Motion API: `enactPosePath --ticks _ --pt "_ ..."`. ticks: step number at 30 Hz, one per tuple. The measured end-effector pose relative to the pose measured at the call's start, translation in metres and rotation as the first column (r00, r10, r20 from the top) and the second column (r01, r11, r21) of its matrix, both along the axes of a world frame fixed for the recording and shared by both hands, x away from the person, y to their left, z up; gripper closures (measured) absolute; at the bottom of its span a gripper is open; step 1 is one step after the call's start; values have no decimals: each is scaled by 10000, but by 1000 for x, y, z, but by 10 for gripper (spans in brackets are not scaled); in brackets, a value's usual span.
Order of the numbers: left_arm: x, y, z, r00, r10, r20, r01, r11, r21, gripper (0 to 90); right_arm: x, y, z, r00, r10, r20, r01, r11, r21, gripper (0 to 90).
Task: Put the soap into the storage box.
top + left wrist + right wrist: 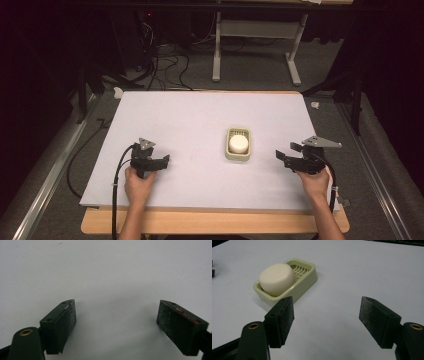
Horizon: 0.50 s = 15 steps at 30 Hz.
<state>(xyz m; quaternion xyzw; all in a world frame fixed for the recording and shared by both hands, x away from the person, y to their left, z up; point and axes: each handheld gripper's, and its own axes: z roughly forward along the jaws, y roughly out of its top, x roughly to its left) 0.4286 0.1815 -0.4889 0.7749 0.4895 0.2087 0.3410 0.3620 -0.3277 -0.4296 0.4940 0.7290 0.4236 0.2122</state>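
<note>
So the reach has not begun: the round white bar of soap (277,278) lies in the pale green slotted plastic soap dish (308,280) mid-bench, apart from both grippers. The right gripper (325,317) faces it, jaws apart and empty; the left gripper (116,320) likewise gapes. Next, I judge, the right must close in and straddle the soap.

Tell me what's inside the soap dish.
A round white soap bar sits in the pale green soap dish, toward one end. Ridged drainage slats show at the other end; the floor under the bar is hidden.
</note>
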Motion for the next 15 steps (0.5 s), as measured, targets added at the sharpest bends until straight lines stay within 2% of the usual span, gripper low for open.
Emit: enactPosePath --ticks 15 --pt "0 0 0 10000 -2 -7 2 10000 16 164 -8 -6 -14 9997 -89 -214 96 9995 311 299"
